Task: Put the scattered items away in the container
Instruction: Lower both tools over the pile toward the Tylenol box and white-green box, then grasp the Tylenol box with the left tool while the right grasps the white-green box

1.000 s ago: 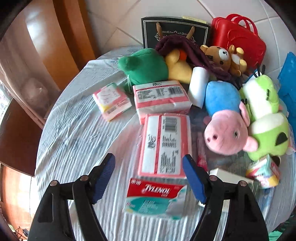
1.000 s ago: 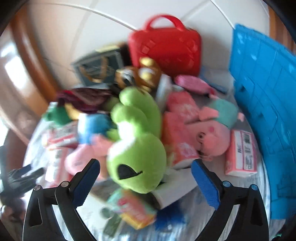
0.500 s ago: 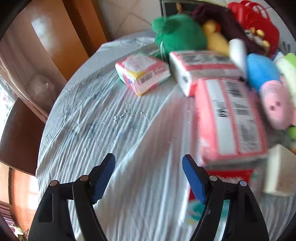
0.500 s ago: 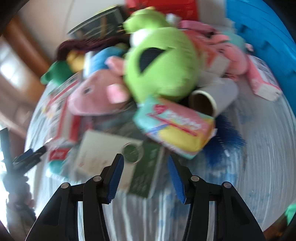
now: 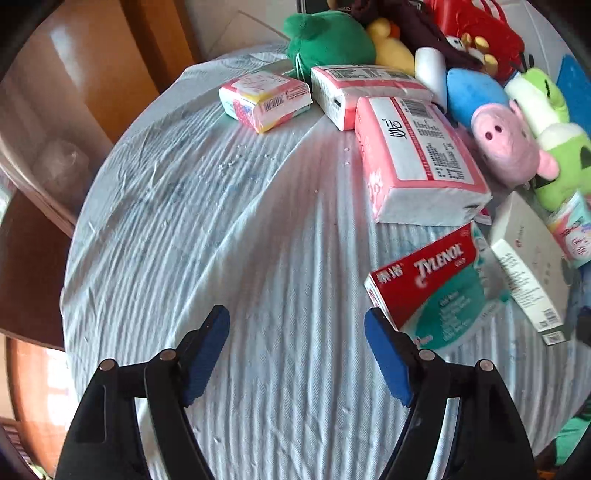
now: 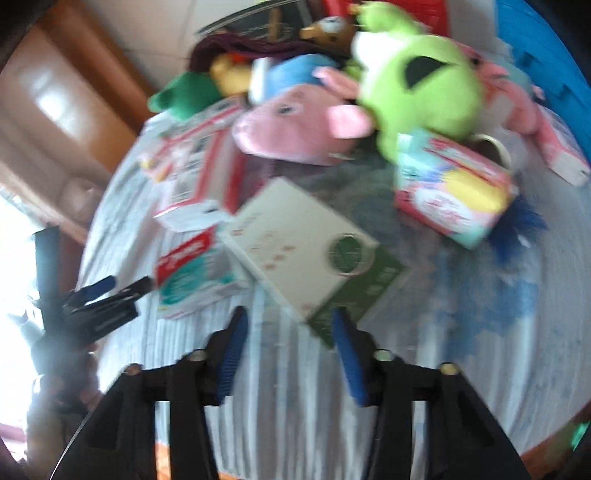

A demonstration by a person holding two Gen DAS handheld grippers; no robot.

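Scattered items lie on a round table with a pale blue cloth (image 5: pixel 229 229). A red and teal Tylenol box (image 5: pixel 436 284) lies just right of my left gripper (image 5: pixel 297 332), which is open and empty over bare cloth. A white and green box (image 6: pixel 314 251) lies just ahead of my right gripper (image 6: pixel 290 332), which is partly open and empty, its jaws near the box's corner. Pink tissue packs (image 5: pixel 417 158), a pink pig plush (image 5: pixel 506 144) and a green frog plush (image 6: pixel 417 85) lie behind. A blue container (image 6: pixel 546 48) stands at the far right.
A red case (image 5: pixel 476 33), green plush (image 5: pixel 328 40), yellow plush (image 5: pixel 389 48) and small snack packs (image 6: pixel 454 192) crowd the back. Wooden furniture (image 5: pixel 74 74) stands beyond the table's left edge. My left gripper shows at the left of the right wrist view (image 6: pixel 99 299).
My left gripper has swung left, off the Tylenol box and tissue pack, over bare cloth. My right gripper has dropped toward the white and green box and its jaws have narrowed.
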